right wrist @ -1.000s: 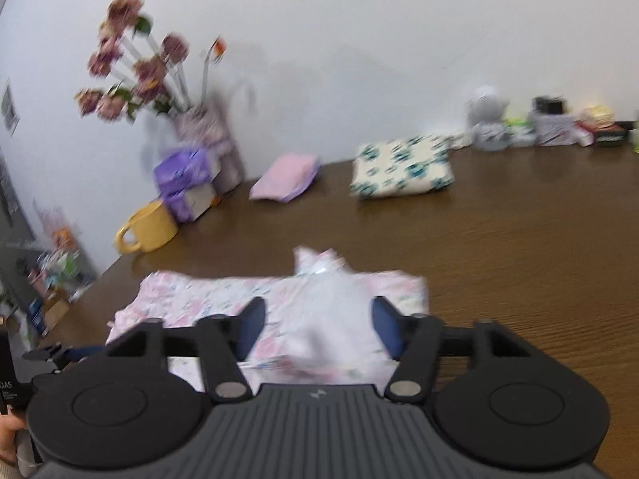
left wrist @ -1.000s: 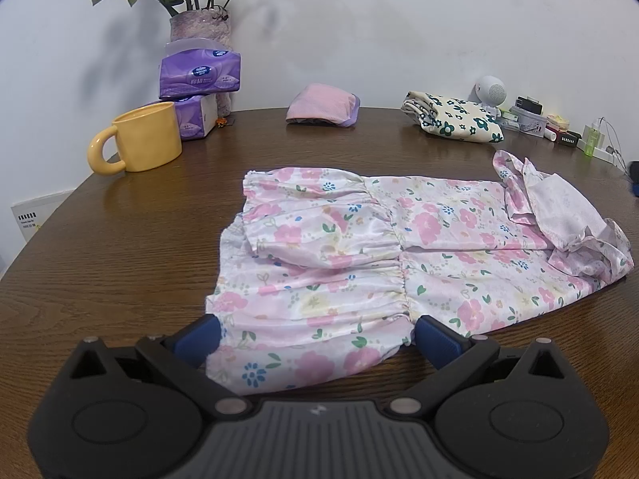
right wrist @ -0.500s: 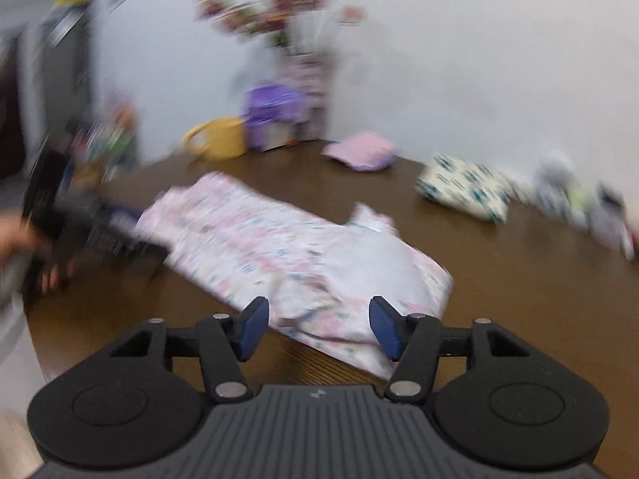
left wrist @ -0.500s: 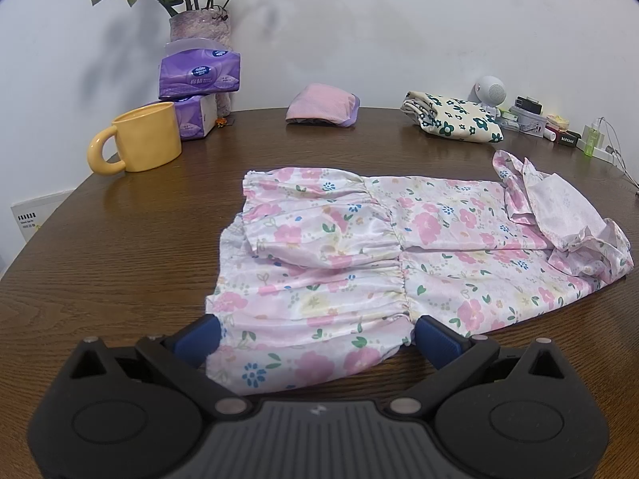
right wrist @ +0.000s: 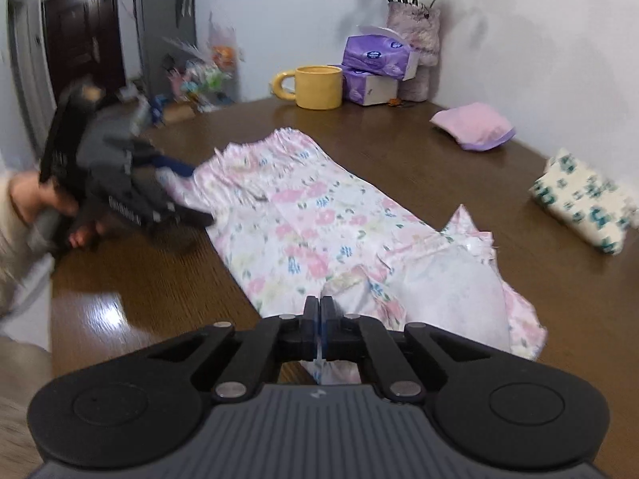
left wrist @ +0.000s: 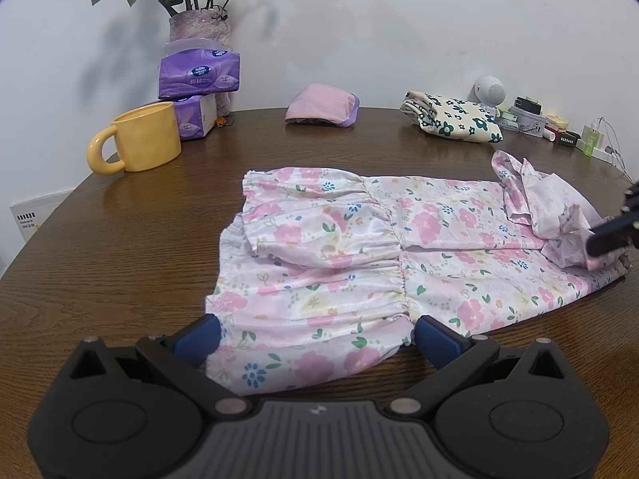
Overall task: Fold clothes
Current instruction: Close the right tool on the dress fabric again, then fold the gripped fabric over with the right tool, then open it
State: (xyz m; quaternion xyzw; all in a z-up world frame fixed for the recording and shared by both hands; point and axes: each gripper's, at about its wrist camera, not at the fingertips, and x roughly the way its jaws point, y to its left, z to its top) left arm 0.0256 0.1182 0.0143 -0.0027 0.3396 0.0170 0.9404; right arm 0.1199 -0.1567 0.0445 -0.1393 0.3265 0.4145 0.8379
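While the left gripper point(left wrist: 315, 335) straddles the floral dress's point(left wrist: 359, 247) near-left hem with jaws wide, the right gripper point(right wrist: 320, 319) pinches its right end; the dress lies lengthwise between them across the desk point(left wrist: 120, 239).

Floral dress point(left wrist: 359, 255) flat on wooden table point(left wrist: 120, 247), hem between spread fingers of left gripper point(left wrist: 315, 337). Right gripper point(left wrist: 611, 235) at bunched far end. Yellow mug point(left wrist: 139, 137) far left.
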